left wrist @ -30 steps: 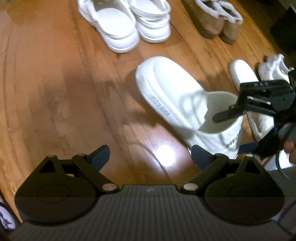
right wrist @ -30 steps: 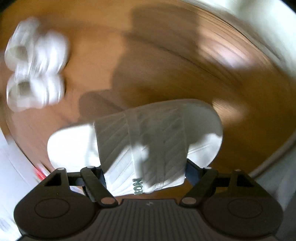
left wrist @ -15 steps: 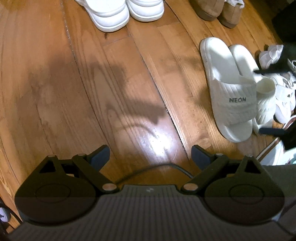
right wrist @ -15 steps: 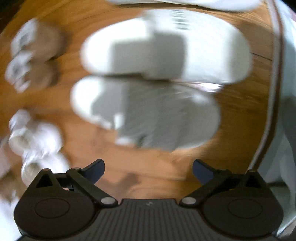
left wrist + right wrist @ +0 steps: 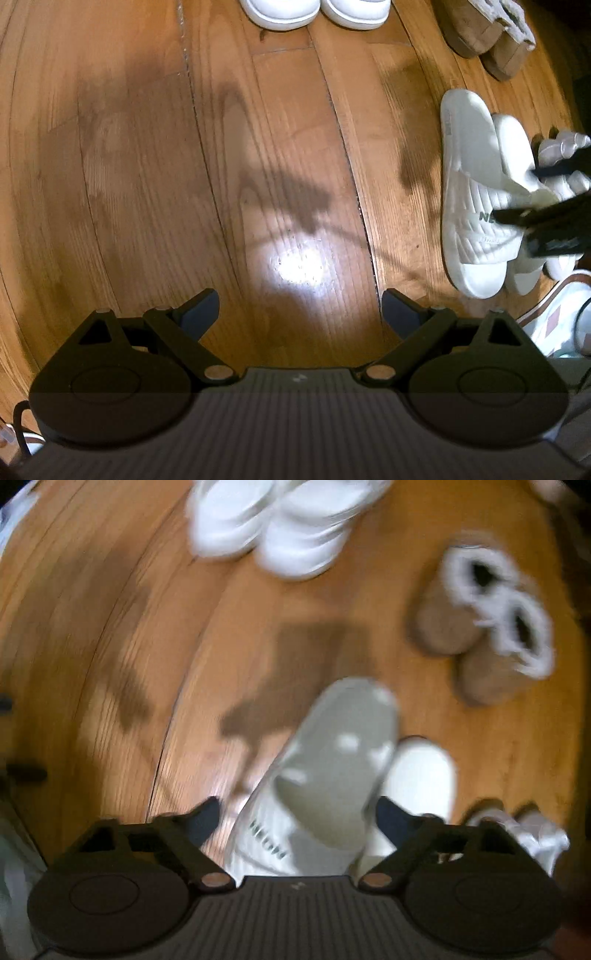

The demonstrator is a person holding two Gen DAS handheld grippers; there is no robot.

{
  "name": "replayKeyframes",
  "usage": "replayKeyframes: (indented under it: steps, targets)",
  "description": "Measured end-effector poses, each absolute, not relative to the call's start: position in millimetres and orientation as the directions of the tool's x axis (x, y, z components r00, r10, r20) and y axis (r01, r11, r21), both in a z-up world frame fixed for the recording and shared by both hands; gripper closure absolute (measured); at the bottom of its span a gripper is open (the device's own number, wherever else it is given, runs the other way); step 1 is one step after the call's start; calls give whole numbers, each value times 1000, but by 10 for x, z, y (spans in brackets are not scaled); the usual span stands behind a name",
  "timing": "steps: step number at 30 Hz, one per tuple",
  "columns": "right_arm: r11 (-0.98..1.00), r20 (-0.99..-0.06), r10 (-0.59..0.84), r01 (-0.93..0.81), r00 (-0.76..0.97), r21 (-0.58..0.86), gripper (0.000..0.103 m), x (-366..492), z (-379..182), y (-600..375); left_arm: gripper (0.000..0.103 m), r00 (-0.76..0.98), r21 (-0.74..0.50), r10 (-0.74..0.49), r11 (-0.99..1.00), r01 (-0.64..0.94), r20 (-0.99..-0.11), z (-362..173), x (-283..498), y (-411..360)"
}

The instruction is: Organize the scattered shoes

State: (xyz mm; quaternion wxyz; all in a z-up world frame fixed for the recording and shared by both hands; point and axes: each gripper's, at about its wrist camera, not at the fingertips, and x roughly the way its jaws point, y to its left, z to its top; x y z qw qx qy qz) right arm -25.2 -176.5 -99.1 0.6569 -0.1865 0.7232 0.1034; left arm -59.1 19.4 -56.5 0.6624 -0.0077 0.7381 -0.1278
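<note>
Two white slides lie side by side on the wooden floor, the near one (image 5: pixel 325 775) printed NEON and its mate (image 5: pixel 421 775) to its right. My right gripper (image 5: pixel 301 818) points down over the NEON slide, its jaws closing either side of it. A gap still shows at the left finger (image 5: pixel 207 819). In the left wrist view the same pair (image 5: pixel 476 199) sits at the right, with the right gripper (image 5: pixel 517 194) black above it. My left gripper (image 5: pixel 299 310) stands open over bare floor, nothing between its fingers.
White chunky sandals (image 5: pixel 314 11) and tan fur-lined boots (image 5: pixel 487 37) are paired along the far side. Small white shoes (image 5: pixel 535 834) lie right of the slides. A pale patterned mat (image 5: pixel 561 317) and a cable edge the near right. Bare floorboards (image 5: pixel 147 166) spread to the left.
The right gripper carried the NEON slide, set it beside its mate and let go, then rolled round and came down over it with narrower jaws. The left gripper sank slightly, staying open.
</note>
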Motion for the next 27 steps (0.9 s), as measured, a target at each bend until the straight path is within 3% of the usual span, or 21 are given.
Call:
replayKeyframes:
  steps: [6,11,15,22,24,27]
  targets:
    - [852,-972,-204,-510,-120,-116,52,-208,-1393,-1515,7,-124,-198,-176,960,196,-977,-569,-628,104]
    - [800,-962,-221,-594,-160,-85,65,-291,-1358,-1468,7,-129,-183,-157,959,218,-979,-603,-630,64]
    - [775,-945,-251,-629,-208,-68,63,-338,-1389,-1453,7,-132,-186,-159,955,233,-978,-608,-641,43]
    - [826,-967,-240,-542,-89,-155,33,-211,-1102,-1456,7,-122,-173,-149,959,225,-981,-625,-612,67]
    - [861,-974,-222,-460,39,-215,14,-142,-756,-1359,7,-109,-170,-150,963,207,-983,-613,-579,100]
    - [866,-957,-203,-419,206,-274,9,-193,-340,-1161,7,-103,-163,-145,968,193,-984,-611,-564,117]
